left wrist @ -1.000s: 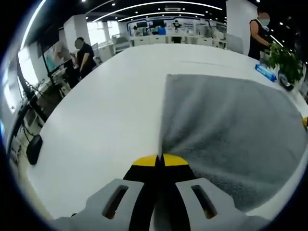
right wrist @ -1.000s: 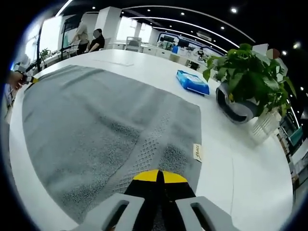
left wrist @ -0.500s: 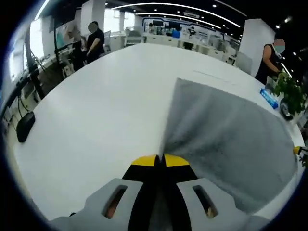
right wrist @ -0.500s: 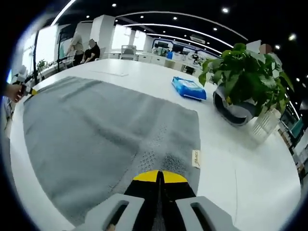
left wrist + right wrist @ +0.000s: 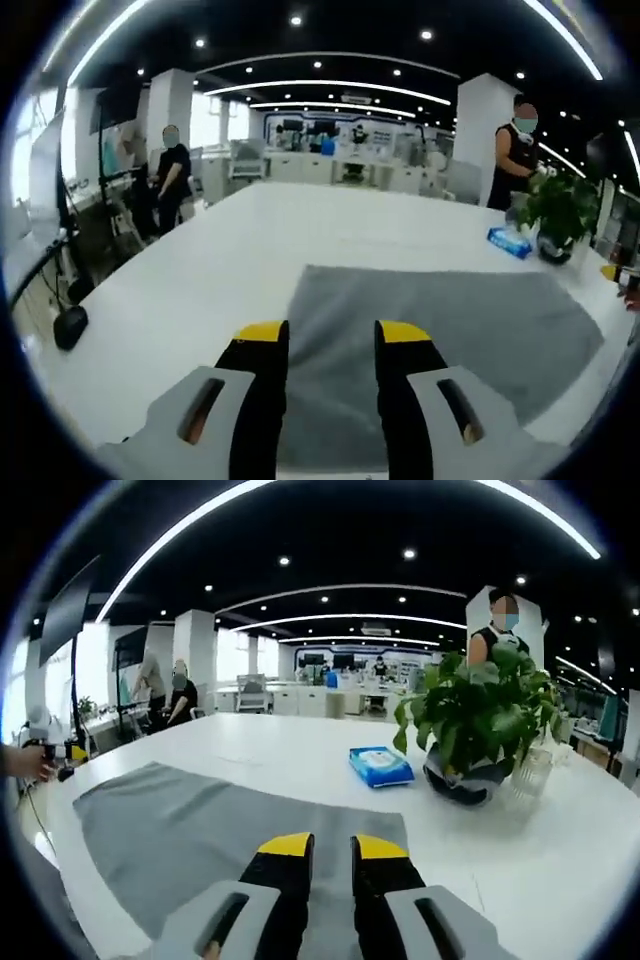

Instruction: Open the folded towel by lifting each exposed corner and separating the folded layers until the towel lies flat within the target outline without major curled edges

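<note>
The left tool (image 5: 332, 335) is spread wide, holding nothing, above the grey towel (image 5: 450, 320), which lies flat on the white desk (image 5: 200, 270). The right tool (image 5: 331, 846) is parted narrowly, also empty, over the towel's near edge. A plant pot (image 5: 462, 780) stands beside a blue packet (image 5: 380, 766).

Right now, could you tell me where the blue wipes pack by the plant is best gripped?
Judging by its low, flat shape, take the blue wipes pack across its narrow width, from above, on the side away from the potted plant, whose leaves overhang nearby.
</note>
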Demonstrator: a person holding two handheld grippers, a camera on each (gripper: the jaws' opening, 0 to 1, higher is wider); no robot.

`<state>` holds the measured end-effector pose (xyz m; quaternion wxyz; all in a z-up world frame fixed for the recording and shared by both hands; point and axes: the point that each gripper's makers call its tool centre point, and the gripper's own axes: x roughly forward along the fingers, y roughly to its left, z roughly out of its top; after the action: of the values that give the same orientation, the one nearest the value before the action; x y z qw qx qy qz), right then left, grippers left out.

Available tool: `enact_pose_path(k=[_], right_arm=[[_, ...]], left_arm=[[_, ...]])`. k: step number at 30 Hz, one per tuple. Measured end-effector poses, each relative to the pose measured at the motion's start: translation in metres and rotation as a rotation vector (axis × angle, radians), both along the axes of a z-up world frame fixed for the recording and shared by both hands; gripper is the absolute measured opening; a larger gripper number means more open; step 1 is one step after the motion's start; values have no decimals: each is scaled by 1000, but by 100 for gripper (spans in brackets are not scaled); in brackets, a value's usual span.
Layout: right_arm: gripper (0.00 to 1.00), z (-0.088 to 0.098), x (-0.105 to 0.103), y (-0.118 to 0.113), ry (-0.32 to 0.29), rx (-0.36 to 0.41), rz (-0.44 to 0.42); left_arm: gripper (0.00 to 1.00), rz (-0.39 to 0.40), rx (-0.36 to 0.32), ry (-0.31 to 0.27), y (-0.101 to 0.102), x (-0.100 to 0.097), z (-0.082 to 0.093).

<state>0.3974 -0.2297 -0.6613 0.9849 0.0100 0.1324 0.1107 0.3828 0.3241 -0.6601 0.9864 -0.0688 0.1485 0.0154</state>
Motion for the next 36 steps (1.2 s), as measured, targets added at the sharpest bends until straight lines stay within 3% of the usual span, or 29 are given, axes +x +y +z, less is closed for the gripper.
enact_pose_path(k=[3, 4, 7, 10, 13, 16, 19, 21, 24, 25, 26, 27, 32, 36], right_arm=[[25, 14, -13, 12, -23, 122, 9], [26, 17, -16, 15, -25, 142, 11], [26, 26, -25, 24, -64, 161, 31], [32, 29, -34, 36, -76, 153, 59], [40, 27, -38, 41, -98, 111, 91], [39, 15, -42, 48, -75, 98, 106], [41, 8, -45, 54, -57, 98, 122], [47, 9, -45, 60, -62, 74, 144], [70, 9, -44, 68, -76, 85, 153], [77, 7, -44, 70, -73, 64, 159], [80, 6, -43, 70, -79, -4, 163], [80, 5, -43, 70, -85, -37, 170], [100, 8, -47, 70, -76, 31, 144], [100, 8, -48, 64, -77, 15, 125]], left_arm=[[36, -7, -95, -98, -29, -9, 23], [40, -10, -118, -159, -42, -12, 31], [47, -43, -195, -174, -73, -20, 28], [52, -81, -207, -193, -98, -27, 28], [68, -109, -226, -216, -120, -32, 28], [75, -120, -170, -207, -125, -35, 15], [75, -164, -155, -104, -130, -37, -1], [75, -146, -140, -165, -125, -35, 4], [79, -135, -153, -139, -123, -34, -1], [80, -135, -153, -131, -124, -35, -3], [80, -139, -145, -122, -125, -36, -4], [81, -144, -133, -118, -128, -37, -4], [96, -138, -157, -135, -133, -38, -1], [99, -145, -163, -145, -137, -39, 2]])
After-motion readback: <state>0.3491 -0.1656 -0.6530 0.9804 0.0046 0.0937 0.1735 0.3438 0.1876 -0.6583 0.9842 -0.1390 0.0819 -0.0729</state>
